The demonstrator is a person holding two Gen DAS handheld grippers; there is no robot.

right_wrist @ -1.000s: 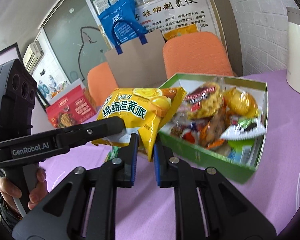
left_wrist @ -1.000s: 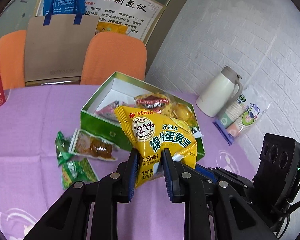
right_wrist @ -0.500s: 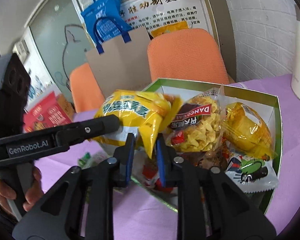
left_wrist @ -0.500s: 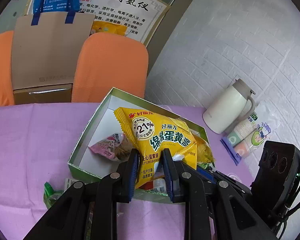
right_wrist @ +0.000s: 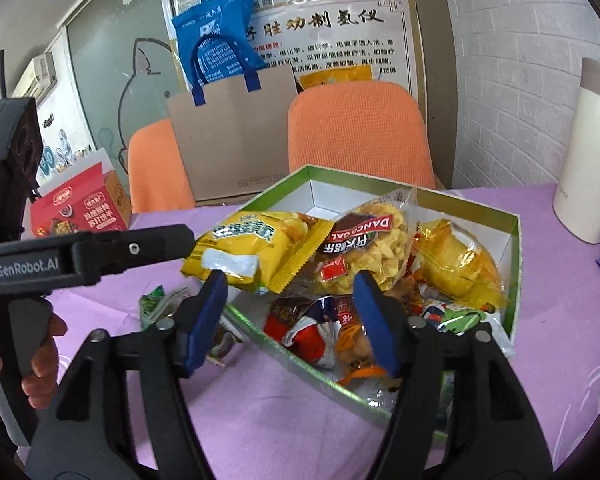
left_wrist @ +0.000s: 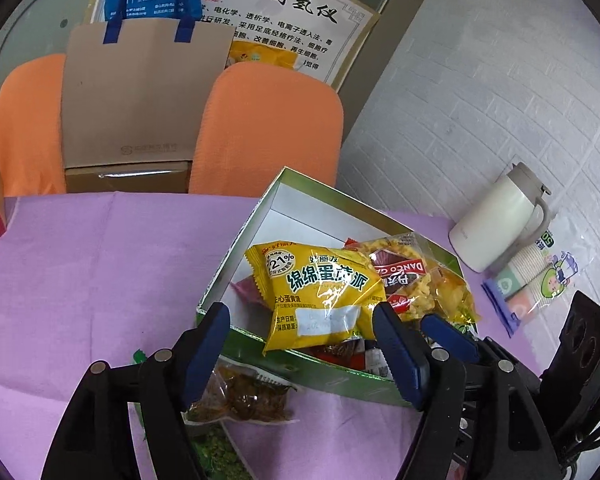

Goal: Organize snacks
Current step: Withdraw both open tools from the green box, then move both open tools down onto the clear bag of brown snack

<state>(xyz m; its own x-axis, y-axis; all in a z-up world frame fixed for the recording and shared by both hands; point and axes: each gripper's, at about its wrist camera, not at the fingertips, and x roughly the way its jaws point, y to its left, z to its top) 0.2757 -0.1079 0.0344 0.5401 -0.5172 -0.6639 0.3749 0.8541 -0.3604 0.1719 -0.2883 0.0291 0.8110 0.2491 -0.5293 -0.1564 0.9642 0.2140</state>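
A yellow egg-yolk-pie pack (left_wrist: 320, 296) lies on the other snacks at the near left corner of the green box (left_wrist: 256, 220). My left gripper (left_wrist: 304, 344) hangs just in front of it. Its jaws are opening, and the pack lies beyond the pads, untouched. In the right wrist view the same pack (right_wrist: 252, 252) rests over the box rim (right_wrist: 516, 272). My right gripper (right_wrist: 290, 320) is also opening, with only box contents behind the gap. One left-gripper finger (right_wrist: 156, 240) reaches in from the left, next to the pack.
The box also holds a DANCO crisp bag (right_wrist: 364, 248) and several other packets. A brown snack pack (left_wrist: 244, 396) and a green one (left_wrist: 216, 452) lie loose on the purple cloth. A white thermos (left_wrist: 500, 220), a cup pack (left_wrist: 532, 284) and a red carton (right_wrist: 80, 212) stand around.
Both grippers went from shut on the yellow pack to wide apart. The pack dropped out of them and now lies in the green box, which has come closer.
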